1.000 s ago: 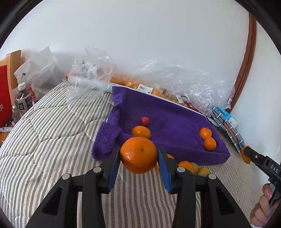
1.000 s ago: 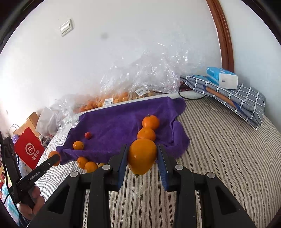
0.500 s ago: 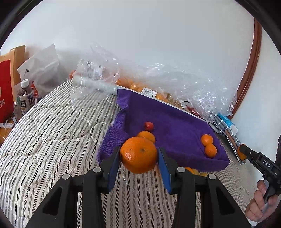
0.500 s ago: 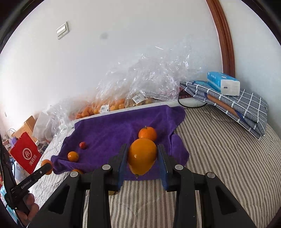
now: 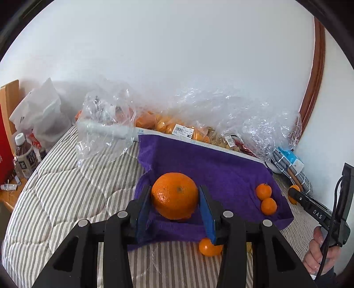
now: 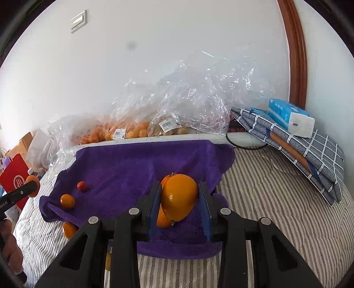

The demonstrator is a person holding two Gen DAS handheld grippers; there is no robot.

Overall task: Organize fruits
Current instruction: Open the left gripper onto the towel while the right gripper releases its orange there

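Right gripper (image 6: 179, 207) clamping a persimmon (image 6: 179, 197) over the purple towel (image 6: 124, 172), small orange (image 6: 67, 201) at 9 o'clock, tissue pack (image 6: 289, 117) at 2 o'clock

A bedroom in a home, judging by the striped quilted bedding (image 5: 66, 195) filling the lower half of both views. Plain white wall (image 6: 154, 66) behind, with a light switch plate (image 6: 78, 21) at upper left of the right wrist view and a curved wooden frame (image 6: 296, 55) along the right edge. Folded checked pillowcases or bedclothes (image 6: 309, 150) at right, topped by a pack of tissues (image 6: 289, 116). Shop-labelled clear plastic bags of fruit (image 6: 132, 130) along the wall, a purple towel (image 5: 210, 166) spread on the bed, a tea bottle (image 5: 24, 159) and a red shopping bag (image 6: 13, 179) at far left.
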